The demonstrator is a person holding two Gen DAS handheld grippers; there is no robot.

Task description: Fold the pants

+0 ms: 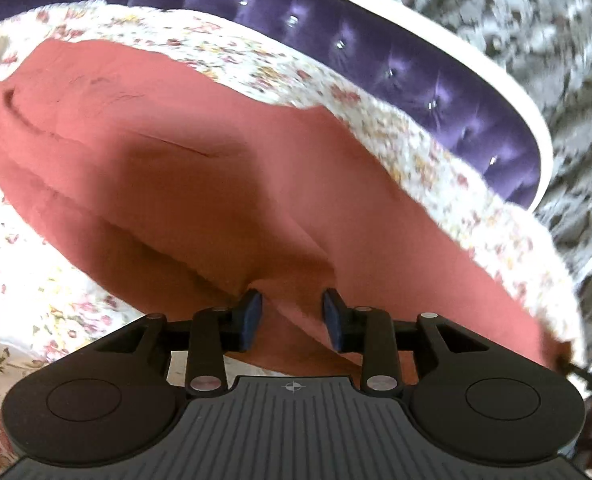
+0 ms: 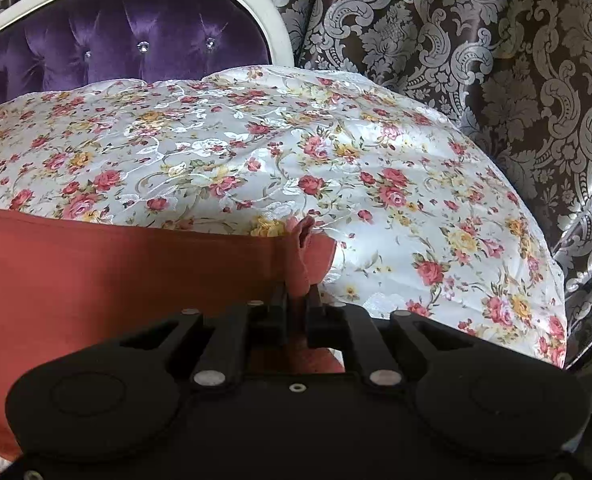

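The pants [image 1: 199,152], rust-red, lie spread on a bed covered by a floral quilt [image 1: 436,168].

In the left wrist view, the left claw [image 1: 291,316] stands with its two blue-padded fingers [image 1: 251,314] spread apart. A ridge of the pants cloth rises in the gap between them, and the fingertips touch or nearly touch the fabric on either side; I cannot tell whether they press it. Ahead of the claw the pants stretch away in broad folds, with a long crease running left of centre and a seam line further out. Beyond the far edge of the pants lies a strip of quilt, then a purple tufted headboard [image 1: 376,52] with a white frame, and past it a patterned grey curtain [image 1: 516,20].

In the right wrist view, the right claw [image 2: 296,312] is pressed together on a bunched edge of the pants [image 2: 95,280]. The pinched cloth stands up in a small ruffle just ahead of the fingertips. From that pinch the pants run taut to the claw's left as a flat sheet. Ahead and to the right of the claw the quilt [image 2: 296,140] lies bare, with the headboard [image 2: 115,44] ahead-left and the curtain [image 2: 476,60] ahead-right.
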